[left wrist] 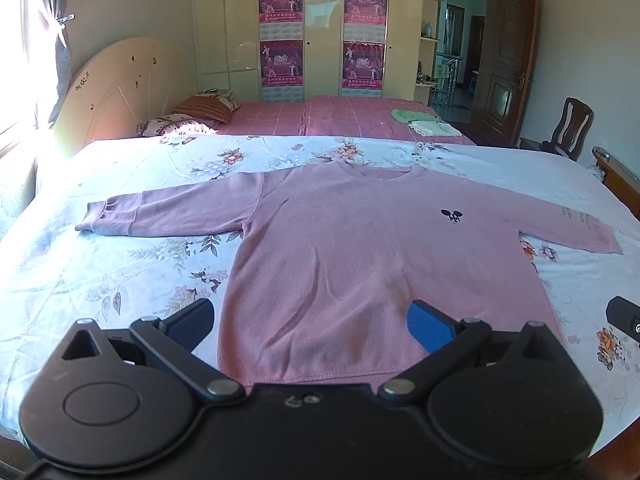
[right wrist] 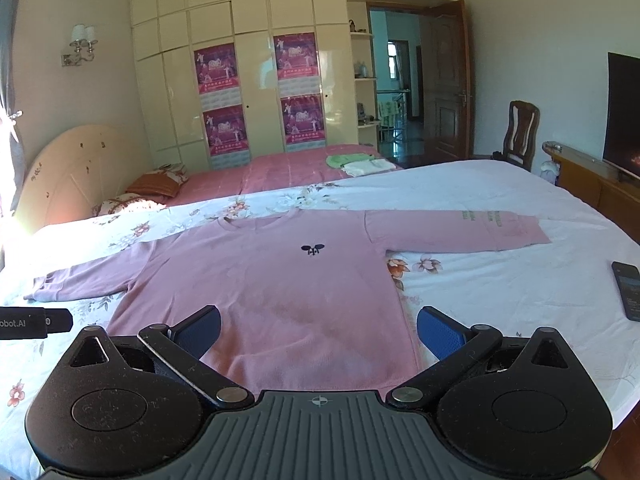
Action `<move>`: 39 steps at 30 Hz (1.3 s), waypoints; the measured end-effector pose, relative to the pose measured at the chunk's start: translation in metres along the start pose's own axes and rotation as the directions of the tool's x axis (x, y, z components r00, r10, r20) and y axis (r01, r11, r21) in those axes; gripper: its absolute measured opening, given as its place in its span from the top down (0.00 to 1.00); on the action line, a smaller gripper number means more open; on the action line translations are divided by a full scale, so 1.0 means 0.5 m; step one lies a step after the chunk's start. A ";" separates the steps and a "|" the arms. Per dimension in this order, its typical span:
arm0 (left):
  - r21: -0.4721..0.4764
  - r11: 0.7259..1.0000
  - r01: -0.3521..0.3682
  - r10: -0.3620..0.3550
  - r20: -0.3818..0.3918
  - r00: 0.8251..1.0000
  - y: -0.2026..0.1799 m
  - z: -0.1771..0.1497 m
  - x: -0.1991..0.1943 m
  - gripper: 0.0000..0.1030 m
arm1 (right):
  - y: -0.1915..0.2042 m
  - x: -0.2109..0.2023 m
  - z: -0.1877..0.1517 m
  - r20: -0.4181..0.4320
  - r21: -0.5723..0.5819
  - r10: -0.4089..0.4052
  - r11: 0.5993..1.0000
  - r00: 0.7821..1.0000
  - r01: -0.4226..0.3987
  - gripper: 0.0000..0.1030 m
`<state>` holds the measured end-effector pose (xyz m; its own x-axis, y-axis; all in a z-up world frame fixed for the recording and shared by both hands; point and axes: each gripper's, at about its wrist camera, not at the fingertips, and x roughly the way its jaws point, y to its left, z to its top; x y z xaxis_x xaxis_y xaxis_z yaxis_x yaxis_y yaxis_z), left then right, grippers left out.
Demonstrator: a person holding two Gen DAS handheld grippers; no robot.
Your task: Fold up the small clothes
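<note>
Blue-padded fingers of the left gripper (left wrist: 310, 326) stand spread wide at the bottom of the left wrist view, holding nothing, one pad at 7 o'clock and the other at 5 o'clock of the frame. Between them lies the hem of a pink long-sleeved sweatshirt (left wrist: 352, 248), spread flat and face up on a floral bedsheet (left wrist: 132, 264). A small dark mouse-head logo (left wrist: 451, 216) sits on its chest toward 2 o'clock from the frame's centre. Both sleeves reach out sideways, one toward 9 o'clock, the other toward 3 o'clock with small lettering near its cuff. At the 3 o'clock edge a black part of the right gripper (left wrist: 624, 318) pokes in above the sheet.

From the right wrist view, the right gripper (right wrist: 319, 332) is likewise spread wide and empty, its blue pads flanking the sweatshirt's (right wrist: 280, 292) hem, the garment's lower corner just inside the pad at 5 o'clock. The left gripper's black body (right wrist: 34, 322) shows at 9 o'clock. A dark phone (right wrist: 628, 290) lies on the bedsheet (right wrist: 500, 292) at 3 o'clock, well apart from the garment.

Beyond, a pink bedspread (right wrist: 260, 180) carries folded green and white clothes (right wrist: 360, 164) at 12 o'clock. Behind it stands a cream wardrobe (right wrist: 256, 60) bearing four magenta posters (right wrist: 216, 68).
</note>
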<state>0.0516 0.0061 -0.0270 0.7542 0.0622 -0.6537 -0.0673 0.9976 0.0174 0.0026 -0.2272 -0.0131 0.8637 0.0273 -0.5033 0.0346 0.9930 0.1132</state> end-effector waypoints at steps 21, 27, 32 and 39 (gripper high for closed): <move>-0.035 0.999 -0.016 0.014 -0.083 0.996 -0.075 0.129 0.249 0.00 | -0.131 0.264 0.127 -0.027 0.026 -0.005 1.000 1.000 0.006 0.00; -0.031 0.999 -0.021 0.018 -0.101 0.995 -0.104 0.156 0.315 0.00 | -0.183 0.342 0.149 -0.048 0.055 -0.018 0.998 0.999 0.020 0.01; -0.031 0.999 -0.019 0.015 -0.111 0.994 -0.135 0.179 0.373 0.00 | -0.255 0.409 0.160 -0.062 0.103 -0.056 0.993 0.997 0.062 0.01; 0.000 1.000 -0.002 0.002 -0.147 0.989 -0.193 0.195 0.453 0.00 | -0.407 0.515 0.151 -0.147 0.234 -0.125 0.959 0.981 0.157 0.26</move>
<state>0.2924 -0.0732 -0.1030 0.6497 0.0593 -0.7578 -0.0692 0.9974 0.0188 0.2561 -0.4311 -0.1009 0.7693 -0.0805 -0.6338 0.2866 0.9301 0.2297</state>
